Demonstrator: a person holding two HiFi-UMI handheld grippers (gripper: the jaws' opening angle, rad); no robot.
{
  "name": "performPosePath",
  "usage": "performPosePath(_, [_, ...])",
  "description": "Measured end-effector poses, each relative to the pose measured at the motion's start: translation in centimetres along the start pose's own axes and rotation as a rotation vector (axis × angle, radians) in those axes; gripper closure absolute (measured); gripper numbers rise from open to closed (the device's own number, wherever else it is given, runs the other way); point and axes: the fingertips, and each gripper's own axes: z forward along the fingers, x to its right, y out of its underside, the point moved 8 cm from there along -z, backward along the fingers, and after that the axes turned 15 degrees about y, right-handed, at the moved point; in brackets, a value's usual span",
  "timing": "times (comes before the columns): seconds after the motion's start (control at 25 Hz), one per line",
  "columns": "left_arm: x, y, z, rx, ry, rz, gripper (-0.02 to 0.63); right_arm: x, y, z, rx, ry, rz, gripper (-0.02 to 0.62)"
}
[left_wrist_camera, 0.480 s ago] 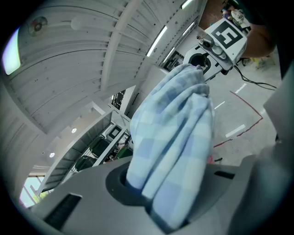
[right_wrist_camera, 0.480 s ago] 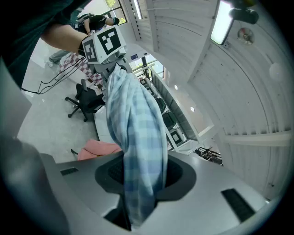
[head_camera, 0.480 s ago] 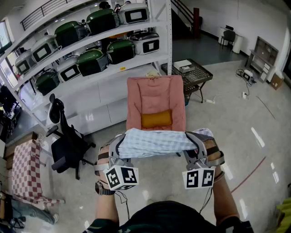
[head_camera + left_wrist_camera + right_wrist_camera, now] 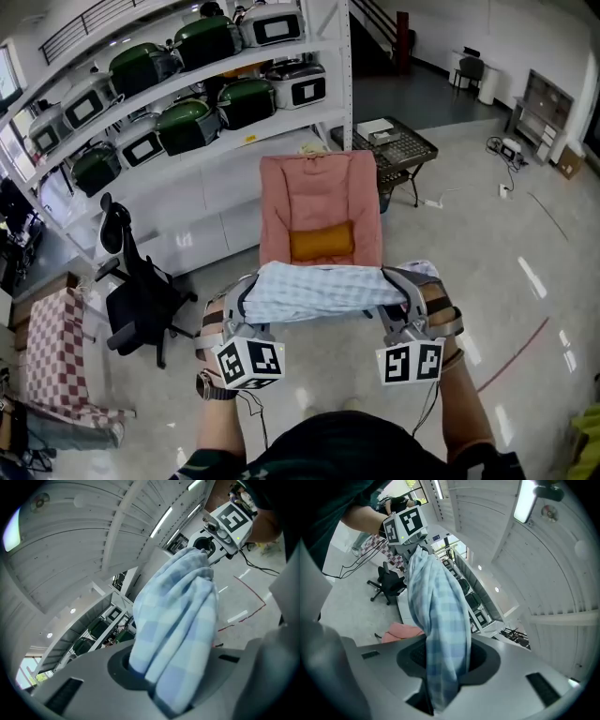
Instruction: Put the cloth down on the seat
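The left tongs (image 4: 246,295) and the right tongs (image 4: 398,289) each pinched one end of the checked cloth (image 4: 319,292), which hung stretched between them. Just beyond stood the pink seat (image 4: 321,187) with its orange cushion (image 4: 322,244). Shelves (image 4: 187,155) stood behind it, and an office chair (image 4: 131,300) stood left of the tongs.

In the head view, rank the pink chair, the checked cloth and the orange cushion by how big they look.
1. pink chair
2. checked cloth, though it is held nearer the camera, which makes it look bigger than it is
3. orange cushion, clearly the smallest
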Motion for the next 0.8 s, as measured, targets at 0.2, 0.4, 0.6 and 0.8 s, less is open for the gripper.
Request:
performPosePath(0.2, [0.5,-0.4,0.4,-0.014,-0.006,-0.001,0.546,0.2,0.7,-0.1,-0.006,0.003,0.009,0.465])
performPosePath(0.4, [0.0,-0.8,0.7,-0.020,-0.012,0.004,0.546,0.6,0.9,0.3,0.005,0.013,0.001,0.465])
performPosePath(0.6, [1.0,-0.6,1.1,-0.034,0.005,-0.011,0.545,0.0,1.5,0.3,0.009,0.003,-0.006,0.465])
performPosePath(0.8, [1.7,-1.7,1.8,-0.048,0.009,-0.019,0.543,0.5,3.0,0.4,0.014,-0.008,0.000,0.465])
